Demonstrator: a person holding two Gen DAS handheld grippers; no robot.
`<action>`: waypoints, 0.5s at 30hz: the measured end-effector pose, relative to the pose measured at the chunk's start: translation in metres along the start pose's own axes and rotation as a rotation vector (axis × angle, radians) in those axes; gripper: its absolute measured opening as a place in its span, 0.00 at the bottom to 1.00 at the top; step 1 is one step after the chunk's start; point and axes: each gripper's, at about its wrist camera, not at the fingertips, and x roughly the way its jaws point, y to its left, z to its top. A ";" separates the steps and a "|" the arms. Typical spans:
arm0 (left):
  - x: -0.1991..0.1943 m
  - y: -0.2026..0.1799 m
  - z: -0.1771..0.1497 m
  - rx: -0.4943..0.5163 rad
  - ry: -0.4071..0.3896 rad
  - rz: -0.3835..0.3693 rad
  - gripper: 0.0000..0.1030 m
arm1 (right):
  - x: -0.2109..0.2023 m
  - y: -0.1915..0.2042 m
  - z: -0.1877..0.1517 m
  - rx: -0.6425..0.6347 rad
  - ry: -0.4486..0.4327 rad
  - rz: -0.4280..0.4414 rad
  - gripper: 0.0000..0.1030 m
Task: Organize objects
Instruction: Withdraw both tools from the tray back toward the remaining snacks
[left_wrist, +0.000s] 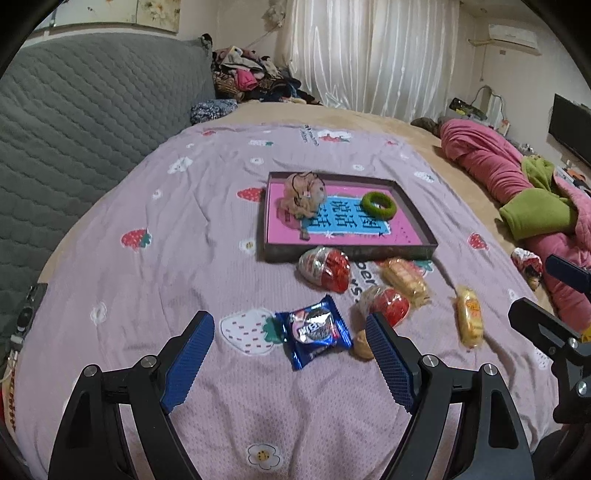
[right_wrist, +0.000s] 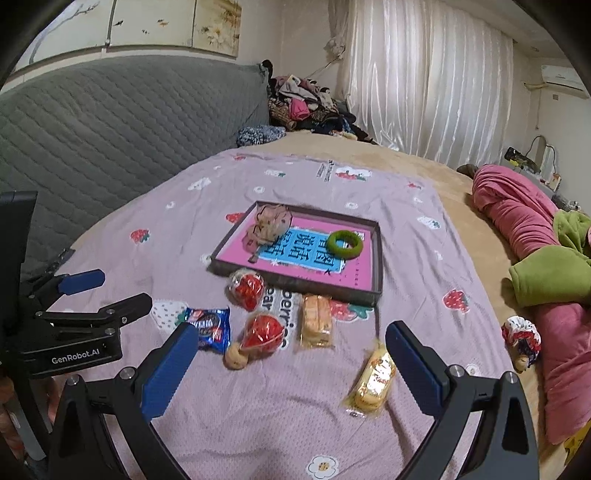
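A dark tray (left_wrist: 351, 254) (right_wrist: 295, 286) with a pink bottom lies on the lilac strawberry sheet. It holds a beige scrunchie (left_wrist: 304, 195) (right_wrist: 269, 223) and a green hair ring (left_wrist: 378, 205) (right_wrist: 346, 243). In front of it lie two red wrapped snacks (left_wrist: 325, 269) (right_wrist: 264, 332), two yellow cracker packets (left_wrist: 406, 282) (right_wrist: 316, 321), a round cookie (left_wrist: 360, 345) and a blue Oreo packet (left_wrist: 314, 330) (right_wrist: 208, 326). My left gripper (left_wrist: 291, 354) (right_wrist: 110, 291) is open, hovering just short of the Oreo packet. My right gripper (right_wrist: 295, 365) (left_wrist: 546, 295) is open, and the nearer yellow packet (right_wrist: 373, 380) (left_wrist: 469, 317) lies by its right finger, untouched.
A grey quilted headboard (left_wrist: 74, 129) rises on the left. A pink blanket (right_wrist: 517, 214) and green fleece (right_wrist: 550, 273) are bunched on the right, with a small patterned scrunchie (right_wrist: 521, 338) beside them. Piled clothes (left_wrist: 247, 77) sit at the far end before white curtains.
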 end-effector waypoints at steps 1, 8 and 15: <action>0.002 0.000 -0.002 0.000 0.005 0.000 0.82 | 0.002 0.001 -0.002 -0.003 0.004 0.001 0.99; 0.021 -0.001 -0.013 0.008 0.031 0.000 0.82 | 0.017 0.005 -0.009 -0.021 0.025 0.004 0.99; 0.049 -0.004 -0.024 0.030 0.073 0.011 0.82 | 0.035 0.007 -0.013 -0.039 0.047 -0.006 0.99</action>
